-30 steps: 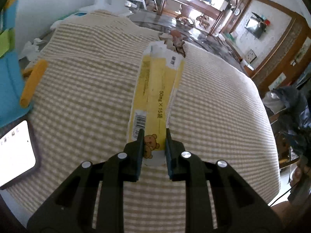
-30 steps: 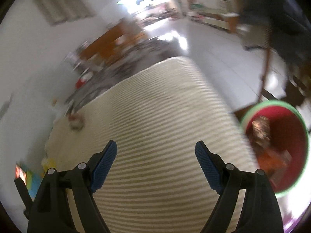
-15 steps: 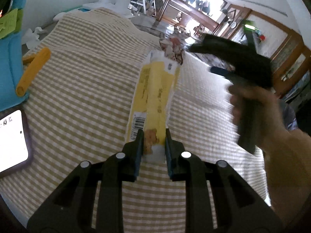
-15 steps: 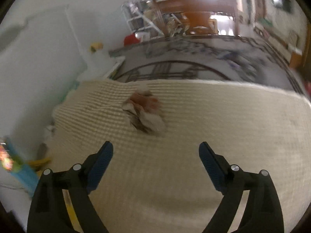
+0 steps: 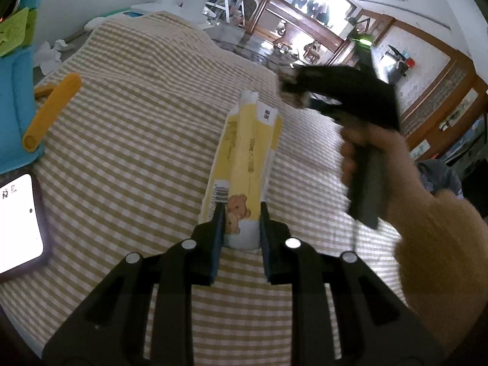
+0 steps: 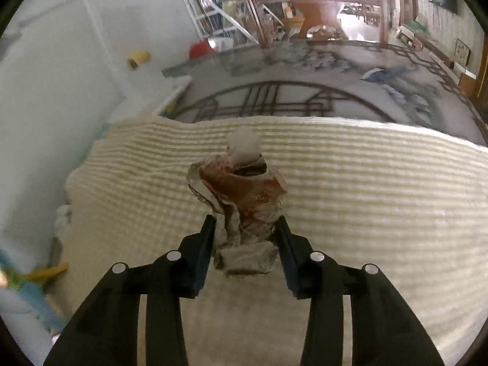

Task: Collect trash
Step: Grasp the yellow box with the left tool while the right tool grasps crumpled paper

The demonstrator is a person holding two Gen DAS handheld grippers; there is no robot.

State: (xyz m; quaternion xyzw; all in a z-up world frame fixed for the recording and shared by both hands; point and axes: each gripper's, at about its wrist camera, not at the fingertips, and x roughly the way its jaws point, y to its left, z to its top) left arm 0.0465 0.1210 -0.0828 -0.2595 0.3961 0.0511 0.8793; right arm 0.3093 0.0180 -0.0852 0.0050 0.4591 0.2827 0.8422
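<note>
Lying lengthwise on the checked cloth (image 5: 128, 140), the long yellow carton (image 5: 244, 158) with its bear picture had its torn far end pointing away, and whether anything was inside could not be told. Its near end sat between the fingers of the left gripper (image 5: 239, 228), which were closed tight on it, both pads pressing its sides. The right gripper (image 6: 245, 241) had the crumpled reddish-brown wrapper (image 6: 244, 195) between its fingers, a white wad (image 6: 244, 146) poking from the wrapper's top; the jaws were closing, and both pads already pressed the crushed lower part. In the left wrist view the right hand (image 5: 375, 158) was seen holding that gripper beyond the carton's far end. An orange tube (image 5: 52, 113) lay at the cloth's left edge, and a lit phone (image 5: 18, 222) rested near the corner.
</note>
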